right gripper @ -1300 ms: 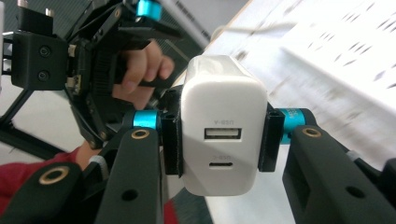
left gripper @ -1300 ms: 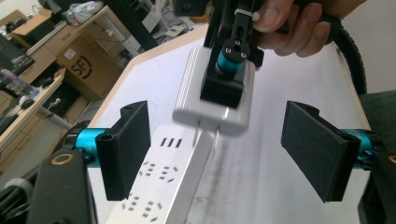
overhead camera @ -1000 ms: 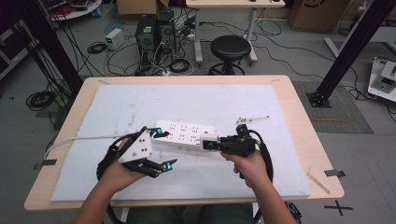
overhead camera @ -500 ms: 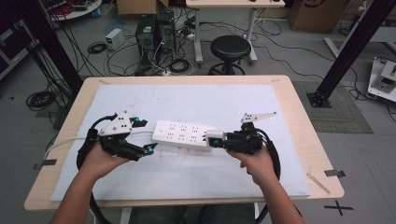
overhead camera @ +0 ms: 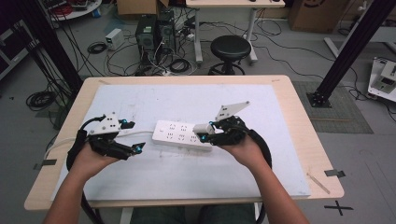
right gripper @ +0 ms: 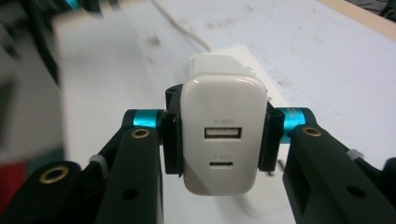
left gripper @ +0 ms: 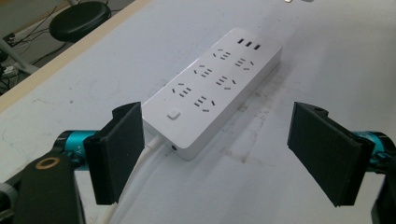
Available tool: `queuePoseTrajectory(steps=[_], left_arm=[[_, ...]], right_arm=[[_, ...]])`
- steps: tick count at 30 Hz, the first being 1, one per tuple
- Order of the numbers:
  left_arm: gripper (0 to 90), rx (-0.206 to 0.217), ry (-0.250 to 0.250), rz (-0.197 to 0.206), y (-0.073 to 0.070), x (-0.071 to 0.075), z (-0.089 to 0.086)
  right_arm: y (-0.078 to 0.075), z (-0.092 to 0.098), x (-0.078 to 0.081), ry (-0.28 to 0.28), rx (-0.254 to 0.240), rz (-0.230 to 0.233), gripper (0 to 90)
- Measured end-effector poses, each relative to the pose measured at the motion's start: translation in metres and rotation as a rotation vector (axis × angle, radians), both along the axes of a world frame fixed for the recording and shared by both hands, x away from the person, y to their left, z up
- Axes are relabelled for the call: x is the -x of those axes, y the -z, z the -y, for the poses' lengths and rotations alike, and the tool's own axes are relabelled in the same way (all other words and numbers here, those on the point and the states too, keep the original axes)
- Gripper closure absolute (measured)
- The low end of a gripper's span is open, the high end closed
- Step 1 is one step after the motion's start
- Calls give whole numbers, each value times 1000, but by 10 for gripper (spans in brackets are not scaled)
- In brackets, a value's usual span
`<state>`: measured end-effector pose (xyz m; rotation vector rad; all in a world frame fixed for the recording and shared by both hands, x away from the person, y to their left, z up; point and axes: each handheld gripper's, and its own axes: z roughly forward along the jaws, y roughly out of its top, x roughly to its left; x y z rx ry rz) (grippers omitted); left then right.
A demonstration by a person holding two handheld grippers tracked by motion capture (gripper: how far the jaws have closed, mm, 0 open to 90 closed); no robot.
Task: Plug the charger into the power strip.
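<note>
- Worktop (overhead camera: 280, 168): a strip (overhead camera: 183, 135) lies flat mid-mat, cord end toward the left tool (overhead camera: 131, 136)
- Left tool: jaws wide apart, just short of that end; probably about to steady it
- Right tool (overhead camera: 203, 133): clamped on a charger (right gripper: 223, 135) over the strip's far end; plugging in appears underway; next, align prongs to a socket, then press down

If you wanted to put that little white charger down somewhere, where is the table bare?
The white mat lies bare behind the power strip, toward the far edge, and along the near edge between the two forearms. The middle is crowded: the strip, its cord, the open left gripper and the right gripper clamping the charger.
</note>
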<state>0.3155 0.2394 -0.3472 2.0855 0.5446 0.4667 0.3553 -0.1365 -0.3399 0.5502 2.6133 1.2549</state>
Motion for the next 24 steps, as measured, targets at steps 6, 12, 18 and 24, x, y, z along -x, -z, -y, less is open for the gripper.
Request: queuePoseTrajectory(steps=[6, 12, 18, 24], left_arm=[[188, 0, -2, -8, 5, 0, -6], [188, -13, -4, -16, 10, 0, -11], [188, -36, 2, -18, 13, 1, -16], [188, -31, 8, -28, 17, 4, -18]], right_arm=[[-10, -17, -13, -31, 221, 84, 629], [-16, -34, -28, -88, 383, 61, 630], [-14, -63, -58, -184, 578, -22, 629], [-2, -82, -79, -222, 699, -104, 629]])
